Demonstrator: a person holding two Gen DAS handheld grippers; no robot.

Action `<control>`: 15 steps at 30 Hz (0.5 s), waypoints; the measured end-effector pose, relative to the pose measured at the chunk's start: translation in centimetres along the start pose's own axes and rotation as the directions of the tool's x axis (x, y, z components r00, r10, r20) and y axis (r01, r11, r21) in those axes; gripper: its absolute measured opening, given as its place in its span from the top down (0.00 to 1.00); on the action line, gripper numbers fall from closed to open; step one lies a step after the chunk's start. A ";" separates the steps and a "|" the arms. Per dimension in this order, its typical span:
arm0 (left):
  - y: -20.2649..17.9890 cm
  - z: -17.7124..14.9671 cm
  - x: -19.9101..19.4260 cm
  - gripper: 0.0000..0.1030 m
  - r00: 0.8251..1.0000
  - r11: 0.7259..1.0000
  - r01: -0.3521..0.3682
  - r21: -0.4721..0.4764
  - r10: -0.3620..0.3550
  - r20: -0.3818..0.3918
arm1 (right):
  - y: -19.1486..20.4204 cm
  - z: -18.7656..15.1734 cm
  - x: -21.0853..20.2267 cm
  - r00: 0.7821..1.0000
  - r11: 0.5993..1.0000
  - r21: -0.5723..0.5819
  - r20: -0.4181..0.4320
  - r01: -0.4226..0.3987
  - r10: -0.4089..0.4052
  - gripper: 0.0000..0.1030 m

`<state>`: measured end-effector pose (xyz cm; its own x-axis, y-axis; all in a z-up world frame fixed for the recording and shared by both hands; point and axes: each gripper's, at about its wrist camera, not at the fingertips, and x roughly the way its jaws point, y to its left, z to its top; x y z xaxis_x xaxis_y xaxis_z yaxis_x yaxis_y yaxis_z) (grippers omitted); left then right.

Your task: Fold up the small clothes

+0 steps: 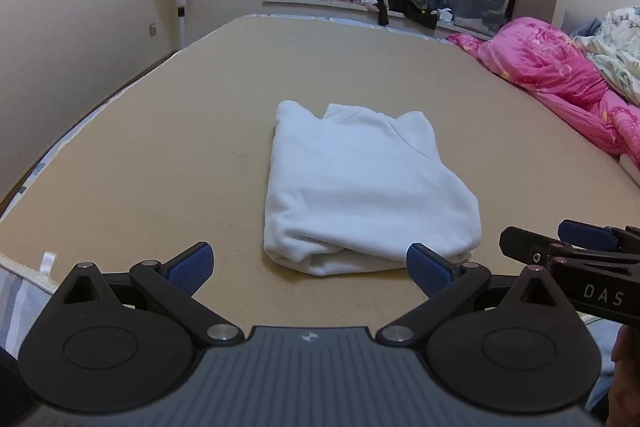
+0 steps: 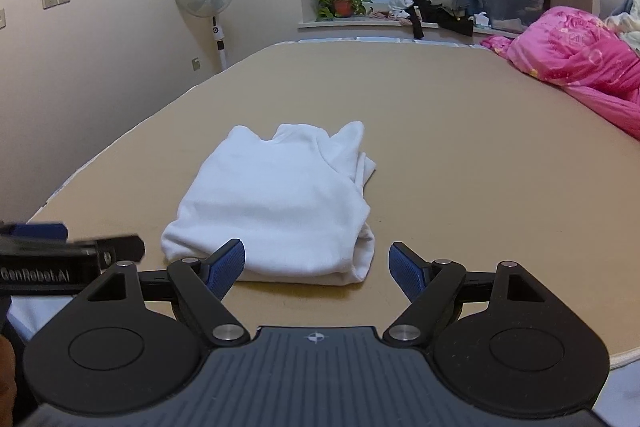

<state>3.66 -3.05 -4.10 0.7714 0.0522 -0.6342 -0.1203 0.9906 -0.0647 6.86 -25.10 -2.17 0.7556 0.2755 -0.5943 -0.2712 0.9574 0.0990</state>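
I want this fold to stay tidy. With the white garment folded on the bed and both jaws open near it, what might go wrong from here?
1. The left gripper and right gripper sit close to the white garment's near edge; a forward nudge might rumple the fold.
2. The layers at its right side look loose and might slip apart if it is lifted.
3. The grippers are close together and may knock each other.

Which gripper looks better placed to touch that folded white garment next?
Probably the left gripper: its open jaws sit nearly centred on the white garment's near edge. The right gripper, also open, is offset toward its right corner. The difference is small.
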 end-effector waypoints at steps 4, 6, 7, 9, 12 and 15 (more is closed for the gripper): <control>0.0 0.0 0.5 0.00 1.000 1.000 -0.005 0.015 0.005 0.003 | 0.6 0.0 0.9 1.000 1.000 -0.025 -0.010 -0.008 0.008 0.22; -0.1 -0.1 0.8 0.00 1.000 1.000 -0.010 0.020 0.010 -0.004 | 0.8 0.0 1.2 1.000 0.999 -0.029 -0.016 -0.017 0.017 0.22; -0.1 -0.1 0.9 0.00 1.000 1.000 -0.014 0.022 0.014 -0.007 | 0.9 0.0 1.3 1.000 0.999 -0.033 -0.019 -0.021 0.020 0.22; -0.1 -0.1 1.0 0.00 1.000 1.000 -0.021 0.018 0.021 -0.007 | 1.0 0.0 1.5 1.000 0.999 -0.036 -0.022 -0.016 0.015 0.22; 0.0 0.0 1.0 0.00 1.000 1.000 -0.012 0.016 0.012 -0.007 | 0.8 0.1 1.6 0.999 1.000 -0.022 -0.027 -0.022 0.021 0.22; -0.1 -0.1 1.2 0.00 1.000 1.000 -0.013 0.021 0.013 -0.005 | 0.8 0.1 1.7 0.999 1.000 -0.019 -0.033 -0.019 0.018 0.22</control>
<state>4.54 -3.11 -4.88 0.7665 0.0642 -0.6390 -0.1166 0.9924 -0.0401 8.01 -23.85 -2.99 0.7304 0.2899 -0.6184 -0.2966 0.9503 0.0952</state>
